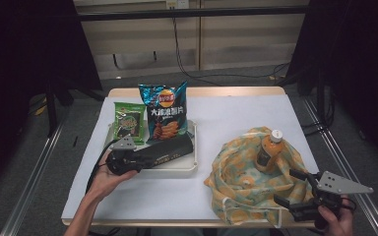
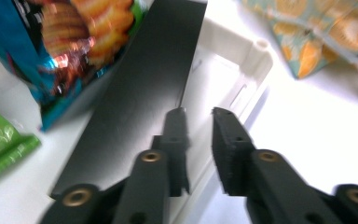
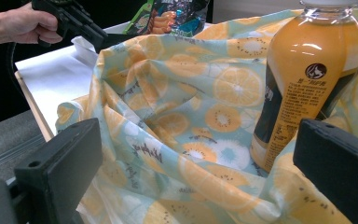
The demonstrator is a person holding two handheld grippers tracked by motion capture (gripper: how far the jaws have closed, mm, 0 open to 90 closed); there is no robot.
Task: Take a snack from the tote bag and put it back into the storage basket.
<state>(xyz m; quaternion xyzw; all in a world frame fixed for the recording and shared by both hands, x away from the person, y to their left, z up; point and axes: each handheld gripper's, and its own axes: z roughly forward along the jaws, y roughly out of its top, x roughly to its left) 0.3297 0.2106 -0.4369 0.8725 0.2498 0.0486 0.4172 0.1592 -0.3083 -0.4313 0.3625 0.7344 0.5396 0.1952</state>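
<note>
A flat black packet (image 1: 170, 150) lies tilted across the near rim of a white tray (image 1: 189, 168) at left-centre; at near right, an orange-juice bottle (image 1: 268, 150) — white-capped, upright — stands inside an open fruit-print cloth bag (image 1: 236, 177).

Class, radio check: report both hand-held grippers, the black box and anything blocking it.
Left hand-held gripper at the black box in the white tray, jaws narrow, grip unclear. Right hand-held gripper open beside fruit-print bag. Chip bag crowds box.
</note>
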